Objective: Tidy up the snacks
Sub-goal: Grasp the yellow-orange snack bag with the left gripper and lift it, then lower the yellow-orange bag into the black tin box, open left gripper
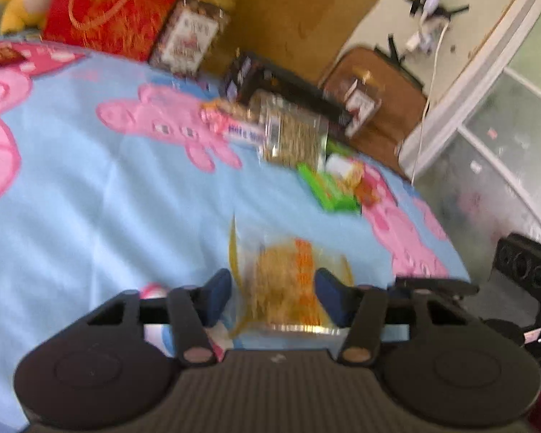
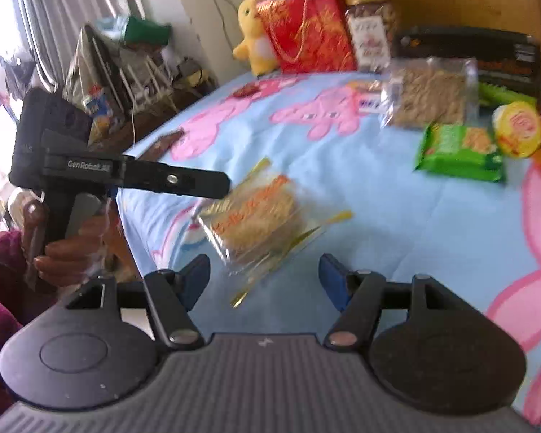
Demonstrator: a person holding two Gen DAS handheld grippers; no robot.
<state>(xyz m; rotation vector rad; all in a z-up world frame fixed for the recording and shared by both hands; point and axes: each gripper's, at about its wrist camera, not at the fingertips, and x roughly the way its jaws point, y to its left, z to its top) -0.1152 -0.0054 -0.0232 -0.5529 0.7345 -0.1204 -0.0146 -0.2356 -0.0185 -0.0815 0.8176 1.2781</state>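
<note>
A clear bag of yellow noodle snack (image 1: 288, 281) lies flat on the blue pig blanket (image 1: 90, 198). This bag is the landmark for everything else.

The left gripper (image 1: 272, 288) is right at the bag. Its two blue fingers (image 1: 218, 292) stand apart, one on each side of the bag, and are not squeezing it. In the right wrist view the left gripper (image 2: 212, 182) shows from the side, with its tip over the far left edge of the bag (image 2: 259, 216). A hand (image 2: 65, 249) holds its handle.

The right gripper (image 2: 267, 278) is just on the near side of the bag. Its fingers (image 2: 198, 278) are spread wide and hold nothing. The bag's near corner reaches into the gap between them.

Beyond the bag, to the right, lies a green packet (image 2: 458, 151). Just past that packet is a round yellow tub (image 2: 517, 128) with its lid on. Farther back from the bag is a bigger clear bag full of pale brown bits (image 2: 429, 93), and behind it a long black box (image 2: 487, 54).

Far beyond the bag, at the back edge of the blanket, stands a jar (image 2: 369, 25) with a gold lid, filled with brown nuts. Beside the jar is a red gift bag (image 2: 306, 29) with rope handles; what is inside it cannot be seen. A yellow plush toy (image 2: 252, 32) sits next to the red bag.

Both views are blurry, so the words on the packets cannot be read.
</note>
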